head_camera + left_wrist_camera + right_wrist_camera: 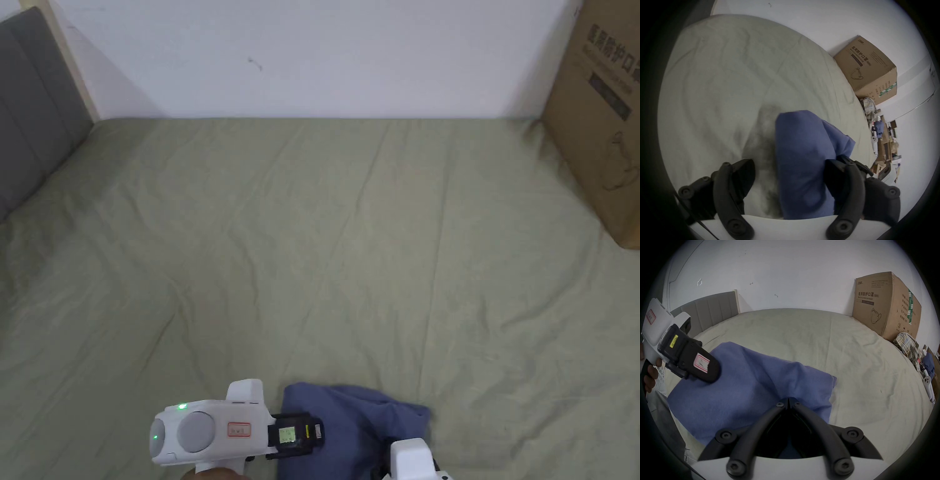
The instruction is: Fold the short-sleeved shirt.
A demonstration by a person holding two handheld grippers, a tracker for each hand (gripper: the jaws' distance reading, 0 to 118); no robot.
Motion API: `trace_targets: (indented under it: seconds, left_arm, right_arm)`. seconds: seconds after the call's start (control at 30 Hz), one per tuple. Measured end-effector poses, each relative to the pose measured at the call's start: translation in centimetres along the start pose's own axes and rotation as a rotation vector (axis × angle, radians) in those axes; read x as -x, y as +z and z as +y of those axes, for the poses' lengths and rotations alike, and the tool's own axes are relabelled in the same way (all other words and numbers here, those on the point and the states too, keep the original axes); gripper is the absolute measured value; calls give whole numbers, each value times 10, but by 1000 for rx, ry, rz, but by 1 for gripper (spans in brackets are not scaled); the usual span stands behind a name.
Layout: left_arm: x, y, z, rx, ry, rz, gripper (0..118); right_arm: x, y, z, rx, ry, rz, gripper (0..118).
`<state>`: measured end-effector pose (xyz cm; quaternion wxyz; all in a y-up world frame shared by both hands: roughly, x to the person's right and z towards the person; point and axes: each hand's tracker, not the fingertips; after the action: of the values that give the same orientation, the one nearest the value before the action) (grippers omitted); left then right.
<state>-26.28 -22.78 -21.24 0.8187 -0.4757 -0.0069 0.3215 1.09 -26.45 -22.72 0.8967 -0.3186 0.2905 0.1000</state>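
**Blue shirt bunched at the bed's near edge**

Blue cloth, the shirt (369, 425), lies crumpled on the green bedsheet (325, 250) close to me. My left tool (790, 177) stands spread, shirt fabric running between its jaws against the right one. My right tool (788, 400) is pressed together over the shirt; pinching cloth or not, I cannot tell. From the right gripper view I see a plaid garment (906, 344) beside the cardboard box (885, 305).

The left tool (789, 177) has its jaws spread wide, while the right tool (788, 400) is clamped tight.
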Motion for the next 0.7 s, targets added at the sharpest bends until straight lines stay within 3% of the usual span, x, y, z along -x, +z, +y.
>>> trace_targets:
  seconds: [0.07,0.13,0.17,0.3,0.47,0.57,0.7]
  left_arm:
    - [-2,0,0,4,-28,-22,84]
    - [-2,-1,2,21,-45,-82,47]
    - [-3,0,1,33,-2,-116,40]
    - [-4,-2,2,41,-25,-84,26]
    - [-12,11,10,38,-87,-81,22]
    - [0,31,22,24,-105,-94,22]
    - [33,72,45,-2,-192,17,22]
  right_arm:
    - [-1,0,0,0,5,8,0]
    - [-2,0,0,0,4,11,0]
    - [-2,-1,0,1,4,12,0]
    - [-3,0,1,4,-6,14,0]
    - [-3,8,25,56,3,21,0]
    - [-1,30,40,-55,15,4,0]
    - [1,53,65,-126,12,6,0]
